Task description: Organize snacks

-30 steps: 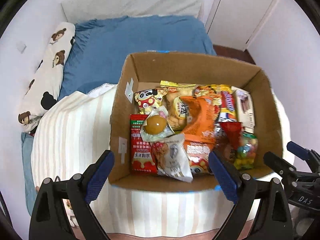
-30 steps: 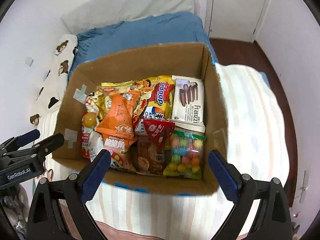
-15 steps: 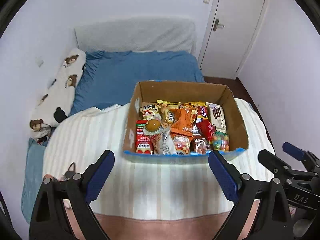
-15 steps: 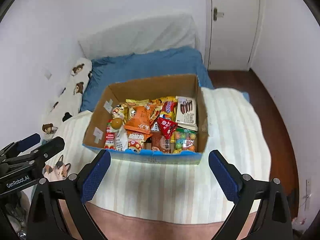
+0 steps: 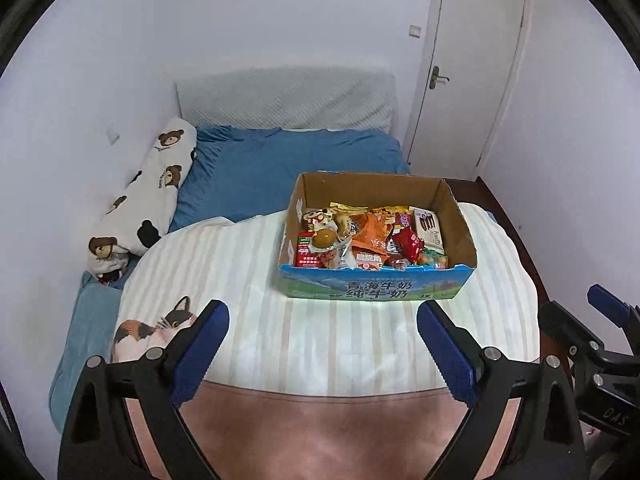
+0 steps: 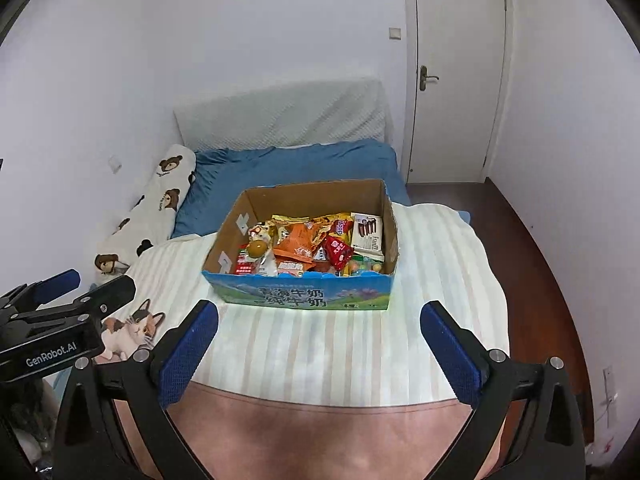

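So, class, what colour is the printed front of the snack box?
Blue with green, clearest in the right wrist view: snack box.

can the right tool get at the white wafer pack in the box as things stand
Probably yes. The right tool is open and holds nothing, and the white wafer pack lies on top at the right end of the open-topped box. Only the near wall intervenes, so it should come from above.

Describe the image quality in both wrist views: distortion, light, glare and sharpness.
Left wrist view: strong fisheye bend with black corners, the door frame bowing; even, dim indoor light; glare whitening the cardboard box front print. Right wrist view: same curvature and vignette, glare on that box front too; snacks reasonably sharp, no motion blur.
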Demonstrator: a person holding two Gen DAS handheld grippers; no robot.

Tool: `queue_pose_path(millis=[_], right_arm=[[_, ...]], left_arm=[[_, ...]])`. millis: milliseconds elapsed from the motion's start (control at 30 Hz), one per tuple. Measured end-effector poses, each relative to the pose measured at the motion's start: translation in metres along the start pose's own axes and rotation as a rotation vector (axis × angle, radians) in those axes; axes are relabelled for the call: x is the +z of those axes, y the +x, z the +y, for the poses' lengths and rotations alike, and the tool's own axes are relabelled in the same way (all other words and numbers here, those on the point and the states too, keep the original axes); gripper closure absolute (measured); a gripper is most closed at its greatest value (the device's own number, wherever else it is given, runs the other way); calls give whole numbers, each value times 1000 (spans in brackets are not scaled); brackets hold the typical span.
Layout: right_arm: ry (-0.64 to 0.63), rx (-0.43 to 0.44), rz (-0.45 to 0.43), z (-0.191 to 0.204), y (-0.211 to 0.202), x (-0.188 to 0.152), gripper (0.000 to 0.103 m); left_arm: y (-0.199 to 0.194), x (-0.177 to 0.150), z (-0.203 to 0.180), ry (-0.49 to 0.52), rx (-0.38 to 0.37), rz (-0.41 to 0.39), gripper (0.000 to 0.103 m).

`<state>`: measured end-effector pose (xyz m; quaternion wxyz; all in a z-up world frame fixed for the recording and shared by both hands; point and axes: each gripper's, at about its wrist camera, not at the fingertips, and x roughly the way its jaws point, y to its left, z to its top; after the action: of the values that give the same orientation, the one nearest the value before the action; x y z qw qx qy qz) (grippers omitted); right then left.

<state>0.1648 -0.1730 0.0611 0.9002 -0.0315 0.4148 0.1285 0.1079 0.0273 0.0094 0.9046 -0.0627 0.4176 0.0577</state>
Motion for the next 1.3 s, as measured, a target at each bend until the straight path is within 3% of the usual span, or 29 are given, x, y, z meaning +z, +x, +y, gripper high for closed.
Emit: queue_pose_path(millis=[333,600,833,900,1300], right_arm=[[-12,9,-34,7,-43,-11,0],[-23,-9,-62,5,-49,-9,0],[-9,-38,-33,-5,-20,-2,0],[-1,-49,-26,-8,-10,1,0],[47,-95,10,-27,48,23,0]], left_arm=[[-36,-17,2,17,30,-48,7],[-36,-19,-2,18,33,-54,7],[-11,-14,-7,30,61,-40,7],[-1,-11,-7,35,68,-29,1],[53,16,-15,41,84,3,1]])
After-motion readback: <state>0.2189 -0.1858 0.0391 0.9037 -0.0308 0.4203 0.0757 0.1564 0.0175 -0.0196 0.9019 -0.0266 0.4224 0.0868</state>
